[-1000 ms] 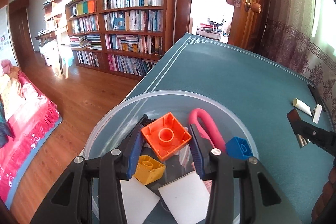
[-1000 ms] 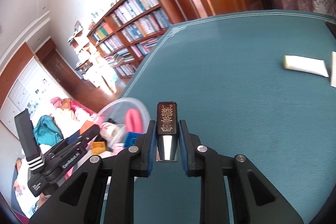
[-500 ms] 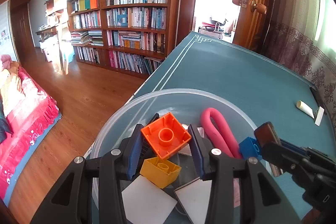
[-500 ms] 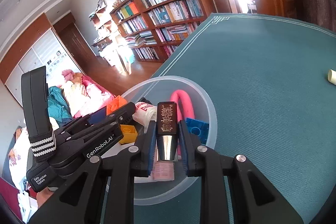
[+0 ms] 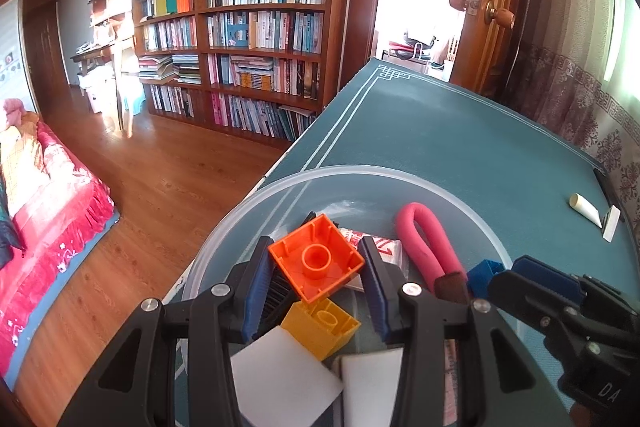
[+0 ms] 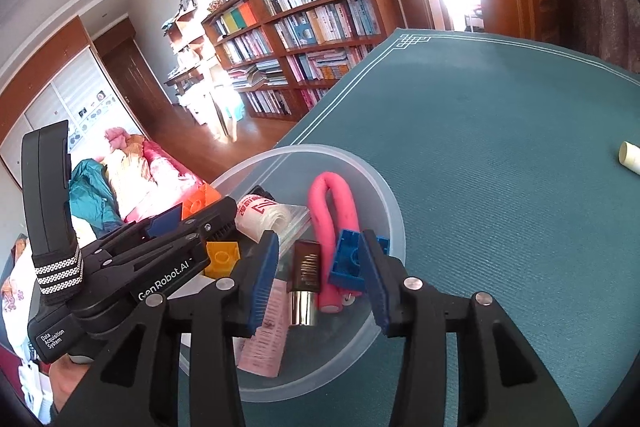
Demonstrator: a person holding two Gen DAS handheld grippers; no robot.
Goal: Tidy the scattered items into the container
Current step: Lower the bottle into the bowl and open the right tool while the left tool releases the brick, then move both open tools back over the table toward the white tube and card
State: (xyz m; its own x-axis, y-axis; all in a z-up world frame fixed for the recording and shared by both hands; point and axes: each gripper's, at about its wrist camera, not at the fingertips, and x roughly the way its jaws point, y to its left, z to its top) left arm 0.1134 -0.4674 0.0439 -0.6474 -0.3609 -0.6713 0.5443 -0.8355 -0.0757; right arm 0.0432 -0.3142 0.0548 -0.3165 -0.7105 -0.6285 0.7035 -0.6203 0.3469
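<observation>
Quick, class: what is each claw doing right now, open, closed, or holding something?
Left claw: closed on the orange block.
Right claw: open, holding nothing, above the container.

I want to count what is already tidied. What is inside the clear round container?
In the container: a pink foam loop, blue brick, yellow brick, dark tube, rolled packet, pink leaflet. The left gripper covers part of the bottom.

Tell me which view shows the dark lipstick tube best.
Right wrist view: the lipstick tube lies in the bowl, seen whole between the open right gripper fingers, dark cap and silver base clear. Left wrist view shows only its dark end beside the pink loop, the rest hidden behind the left gripper.
</observation>
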